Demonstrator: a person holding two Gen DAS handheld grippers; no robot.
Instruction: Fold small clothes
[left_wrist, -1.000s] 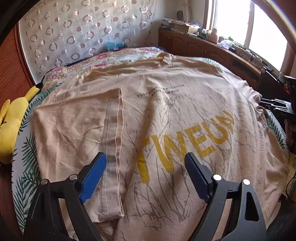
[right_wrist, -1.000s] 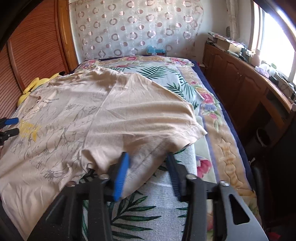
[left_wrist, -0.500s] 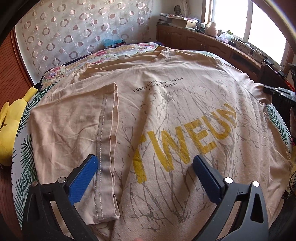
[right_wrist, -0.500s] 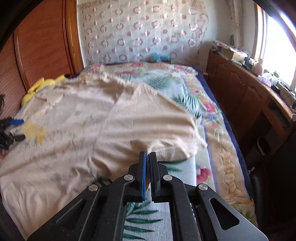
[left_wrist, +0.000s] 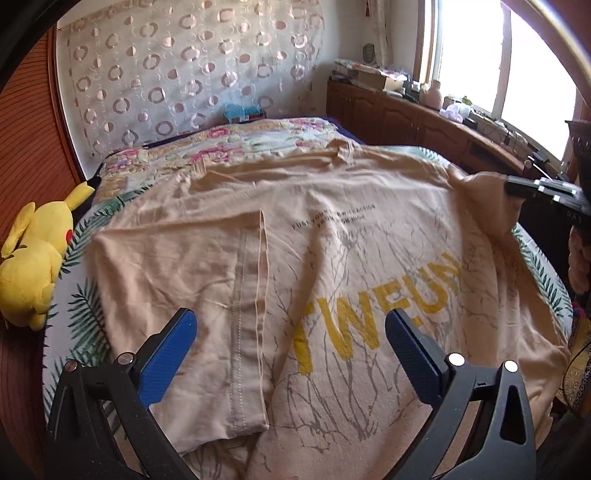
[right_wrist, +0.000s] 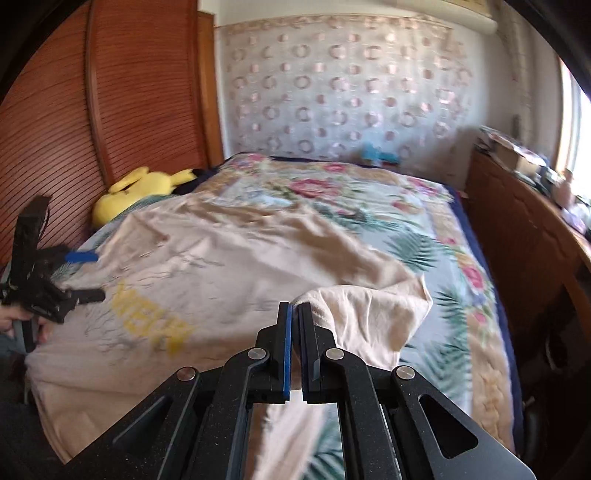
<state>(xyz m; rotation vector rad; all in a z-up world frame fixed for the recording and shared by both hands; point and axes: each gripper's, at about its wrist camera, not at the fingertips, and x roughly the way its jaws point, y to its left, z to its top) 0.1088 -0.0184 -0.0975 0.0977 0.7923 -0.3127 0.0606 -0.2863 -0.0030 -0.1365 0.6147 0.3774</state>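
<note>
A beige T-shirt (left_wrist: 332, 258) with yellow letters lies spread on the bed; its left sleeve (left_wrist: 207, 295) is folded in over the body. My left gripper (left_wrist: 290, 343) hovers wide open above the shirt's near part, nothing between its blue pads. In the right wrist view my right gripper (right_wrist: 295, 314) is shut on the shirt's right sleeve (right_wrist: 369, 306) and holds it lifted off the bedspread, the cloth draping to the right. The left gripper (right_wrist: 77, 275) shows at the far left, the right gripper (left_wrist: 511, 188) at the shirt's right edge in the left wrist view.
The floral bedspread (right_wrist: 424, 236) lies bare on the right side of the bed. A yellow plush toy (left_wrist: 33, 254) sits by the wooden headboard (right_wrist: 55, 110). A wooden cabinet (right_wrist: 524, 221) with clutter runs along the window side. A person's hand (right_wrist: 22, 321) holds the left gripper.
My right gripper shut on the right sleeve's edge, then rose and moved leftward with it. My left gripper opened wider and lifted slightly off the shirt.
</note>
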